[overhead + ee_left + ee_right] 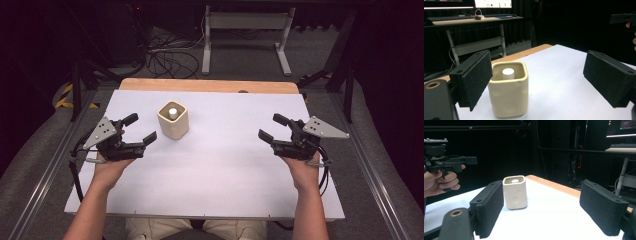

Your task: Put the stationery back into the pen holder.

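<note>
A cream square cup stands upright on the white table top, left of centre and toward the back. Inside it is a small white cylinder. In the left gripper view the cup sits close to the left jaw, with the cylinder showing at its mouth. My left gripper hovers open just left of the cup, nothing between its jaws. My right gripper is open at the right side of the table, far from the cup. The right gripper view also catches the left gripper at its left edge.
A wooden strip runs along the table's far edge. Behind it stand a grey desk frame and loose cables on the floor. Metal rails flank the table on both sides.
</note>
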